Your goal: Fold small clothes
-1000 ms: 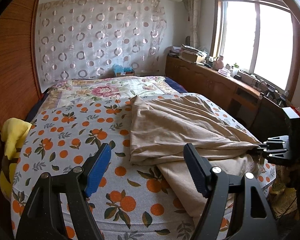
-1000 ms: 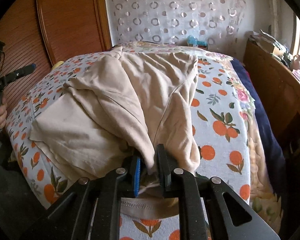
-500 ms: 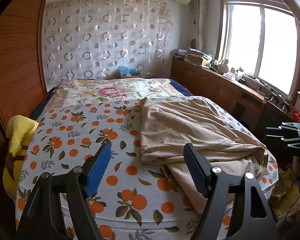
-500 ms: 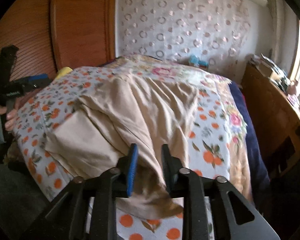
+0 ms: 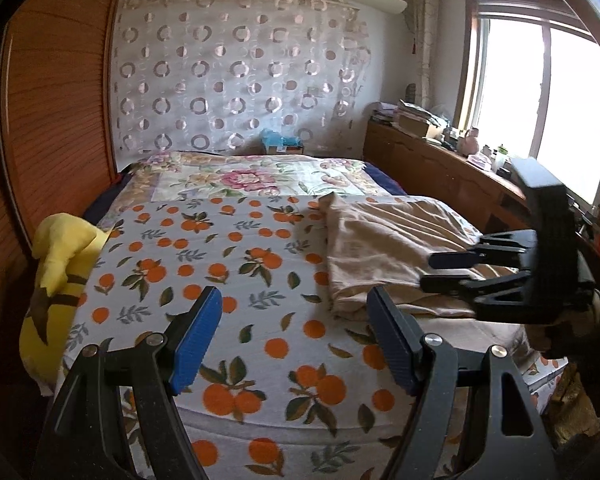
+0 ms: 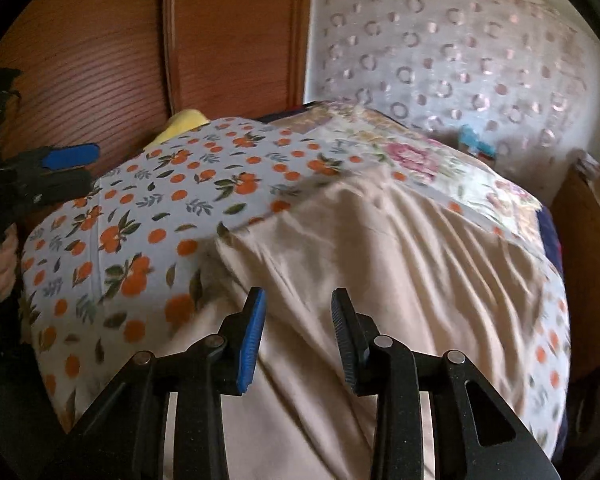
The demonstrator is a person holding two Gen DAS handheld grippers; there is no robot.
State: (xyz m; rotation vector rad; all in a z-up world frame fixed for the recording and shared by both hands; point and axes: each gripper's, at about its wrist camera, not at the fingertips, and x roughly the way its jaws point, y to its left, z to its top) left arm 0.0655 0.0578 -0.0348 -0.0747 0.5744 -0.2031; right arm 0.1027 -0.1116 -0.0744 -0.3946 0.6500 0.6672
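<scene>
**Garment freed, fold may slump**

Garment point(image 6: 380, 248), beige, lies rumpled on the orange-print bed point(image 5: 228, 280), nearer its window side. Right gripper point(image 6: 298, 332), jaws just parted, holds nothing; left gripper point(image 5: 292, 340) gapes wide, empty. Loose folds could slide undone if unpinned.

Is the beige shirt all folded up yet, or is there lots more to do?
Not yet. One part of the beige garment already looks folded over itself on the orange-print bedspread. Nothing is in hand: the right gripper has just been opening, nothing pinched, and the left gripper is open over bare bedspread. Still left: the cloth is wrinkled and spread wide, so more folds seem needed.
</scene>
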